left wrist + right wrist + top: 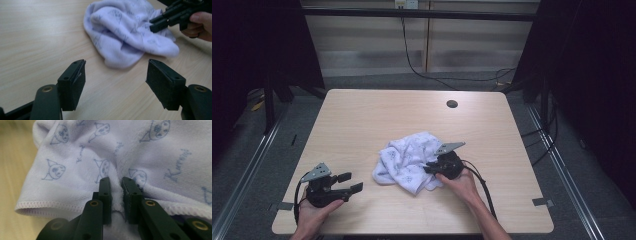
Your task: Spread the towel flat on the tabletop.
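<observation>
At lower left of the high view, the left gripper (346, 183) rests on the surface (362, 120), its fingers (72, 82) wide apart and empty. Toward the centre, the right gripper (116, 187) has nipped a fold of the crumpled towel (409, 160). Judging by this, a grasp is made and any spreading or folding remains. The towel's far edges and corners are buried in its folds.

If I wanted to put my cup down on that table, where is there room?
The whole far half of the table is bare, from the small round hole across to the far left corner. The strip between the left tool and the crumpled cloth is also free. It is crowded front-right, where the right tool pinches the cloth.
</observation>
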